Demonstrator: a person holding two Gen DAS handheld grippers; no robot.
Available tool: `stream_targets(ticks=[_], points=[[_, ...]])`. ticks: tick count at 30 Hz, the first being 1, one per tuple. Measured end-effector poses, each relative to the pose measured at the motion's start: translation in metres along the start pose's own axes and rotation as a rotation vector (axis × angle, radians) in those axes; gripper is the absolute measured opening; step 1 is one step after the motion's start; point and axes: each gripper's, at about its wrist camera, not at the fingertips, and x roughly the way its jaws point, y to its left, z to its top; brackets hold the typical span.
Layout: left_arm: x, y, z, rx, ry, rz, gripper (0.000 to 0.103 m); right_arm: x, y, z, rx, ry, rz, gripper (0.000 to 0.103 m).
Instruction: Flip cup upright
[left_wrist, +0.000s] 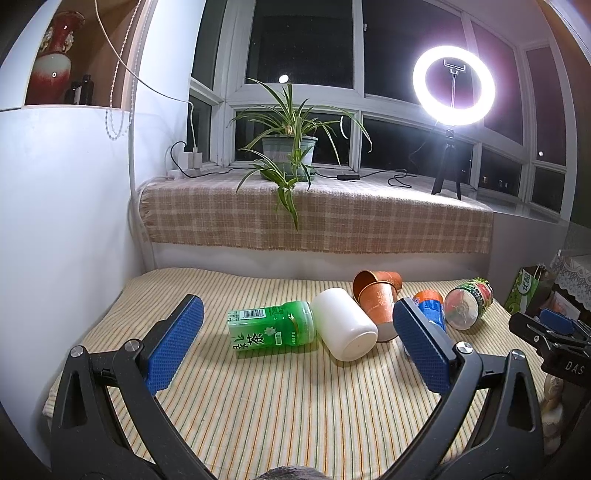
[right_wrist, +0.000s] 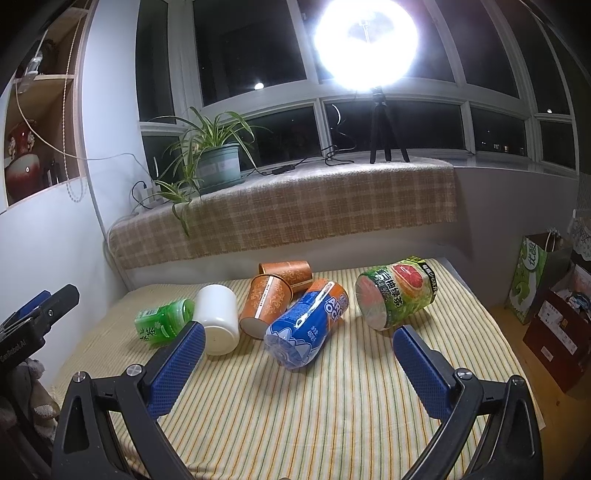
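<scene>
Over striped cloth, both hand-held grippers agape.

The green bottle carried "绿茶"; the blue bottle showed "ARC"; the right gripper body read "DAS".

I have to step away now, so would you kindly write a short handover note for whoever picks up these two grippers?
Left gripper: open, empty, short of the row.
Right gripper: open, empty, short of the row.
On the striped cloth, all lying on their sides: green tea bottle, white cup, two orange paper cups, blue bottle, grapefruit tea cup.
Done: nothing upright.
Left: grip each cup and stand it up; the white cup looks nearest the left gripper.
</scene>
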Motion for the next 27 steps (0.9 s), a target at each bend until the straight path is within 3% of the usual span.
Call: stream_targets(ticks=[27], points=[[-0.001, -0.002, -0.003, -0.003, 0.007, 0.002, 0.103, 0.013, 0.01, 0.002, -0.008, 0.04, 0.016, 0.103]])
